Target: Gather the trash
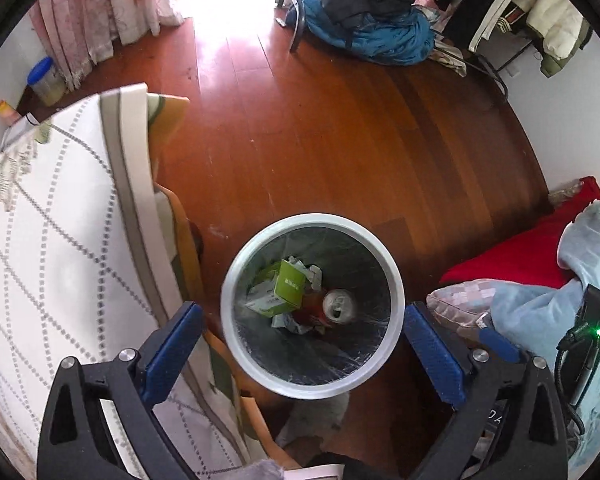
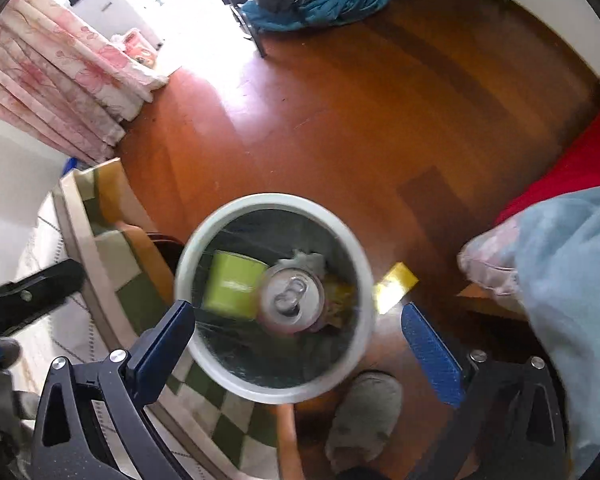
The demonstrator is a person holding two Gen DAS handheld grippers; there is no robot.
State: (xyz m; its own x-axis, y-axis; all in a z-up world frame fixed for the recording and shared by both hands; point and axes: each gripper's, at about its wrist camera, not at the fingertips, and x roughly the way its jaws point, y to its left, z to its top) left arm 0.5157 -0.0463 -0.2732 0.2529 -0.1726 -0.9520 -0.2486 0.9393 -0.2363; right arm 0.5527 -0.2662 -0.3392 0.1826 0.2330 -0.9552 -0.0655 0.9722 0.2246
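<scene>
A round white trash bin (image 1: 394,280) with a dark liner stands on the wood floor. Inside lie a green carton (image 1: 290,286), a drink can (image 1: 339,306) and crumpled paper. My left gripper (image 1: 302,354) is open and empty above the bin's near rim. In the right wrist view the bin (image 2: 364,320) is blurred, with a can (image 2: 292,300) appearing large in mid-air over the green carton (image 2: 230,284). My right gripper (image 2: 298,346) is open, above the bin. A yellow piece (image 2: 396,286) lies beside the bin on the floor.
A table with a patterned cloth (image 1: 60,240) stands left of the bin. A red cushion (image 1: 532,252) and light blue fabric (image 1: 540,312) lie to the right. Blue clothes (image 1: 376,36) pile at the far side. A grey slipper (image 2: 364,416) is near the bin.
</scene>
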